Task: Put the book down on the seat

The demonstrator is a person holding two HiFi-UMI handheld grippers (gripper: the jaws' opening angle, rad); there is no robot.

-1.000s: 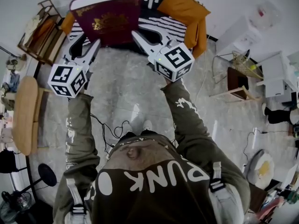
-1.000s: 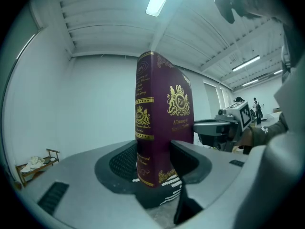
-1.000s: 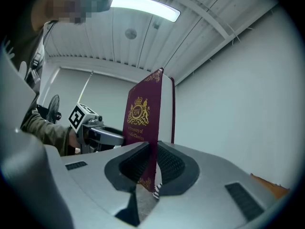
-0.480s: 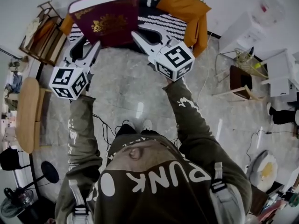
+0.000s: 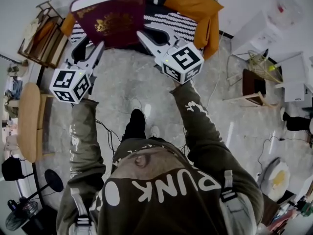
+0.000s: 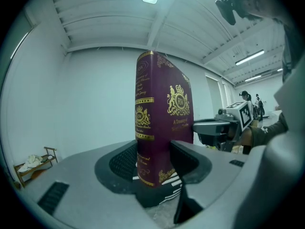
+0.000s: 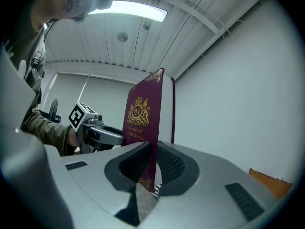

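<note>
The burgundy hardcover book with its gold crest is in the air, carried between both tools and not yet on the seat; in the head view it lies over the front edge of the black-and-white striped seat of the orange armchair. The left gripper takes the lower corner on the spine side. In the left gripper view its fingers are clamped across the full thickness of the volume just by the spine, which is probably where most of the weight is carried. The right gripper takes the opposite lower corner, and in the right gripper view its fingers are drawn almost together on a thin edge of the book, seemingly a cover board and not the whole block. That looks like a steadying hold more than a load-bearing one. Holding both lower corners keeps the front cover facing up toward the person and stops the book from swinging or falling open, and it leaves the far edge free to meet the cushion first. Both gripper views show striped fabric low between the fingers, so the seat is beneath the near end, though how high the book hangs above it cannot be told. The thin right-hand pinch is the likelier one to slip if the book tilts.
</note>
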